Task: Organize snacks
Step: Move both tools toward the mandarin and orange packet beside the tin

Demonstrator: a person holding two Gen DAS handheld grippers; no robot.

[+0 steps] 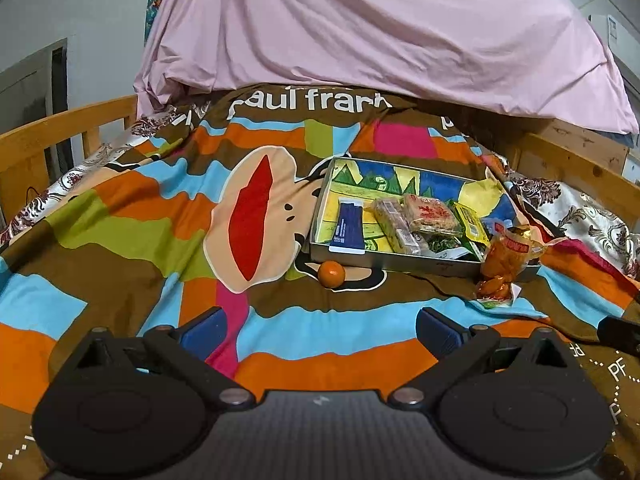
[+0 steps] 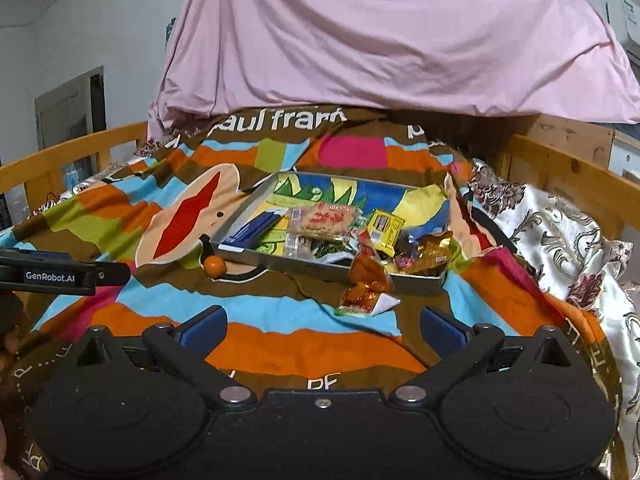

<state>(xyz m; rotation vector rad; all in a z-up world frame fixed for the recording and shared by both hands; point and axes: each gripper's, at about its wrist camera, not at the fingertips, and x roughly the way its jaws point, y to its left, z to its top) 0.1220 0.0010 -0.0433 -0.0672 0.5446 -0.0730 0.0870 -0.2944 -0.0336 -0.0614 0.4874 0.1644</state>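
Note:
A shallow metal tray [image 1: 320, 216] [image 2: 240, 220] with a colourful printed bottom lies on the bedspread and holds several wrapped snacks: a blue packet [image 1: 350, 226] [image 2: 252, 228], a rice-cracker pack [image 1: 430, 214] [image 2: 326, 218] and a yellow sachet [image 1: 472, 224] [image 2: 384, 226]. An orange snack bag [image 1: 500, 268] [image 2: 366, 280] leans over the tray's near rim onto the cover. A small orange fruit [image 1: 332, 274] [image 2: 215, 266] sits just outside the tray's near left corner. My left gripper [image 1: 320, 330] is open and empty, well short of the fruit. My right gripper [image 2: 322, 330] is open and empty, short of the orange bag.
The colourful cartoon bedspread [image 1: 160, 208] [image 2: 120, 208] covers a bed with wooden rails [image 1: 60, 128] [image 2: 568, 168] on both sides. A pink sheet [image 1: 360, 28] [image 2: 380, 40] hangs behind the tray. The left gripper's black body [image 2: 60, 276] shows at the right wrist view's left edge.

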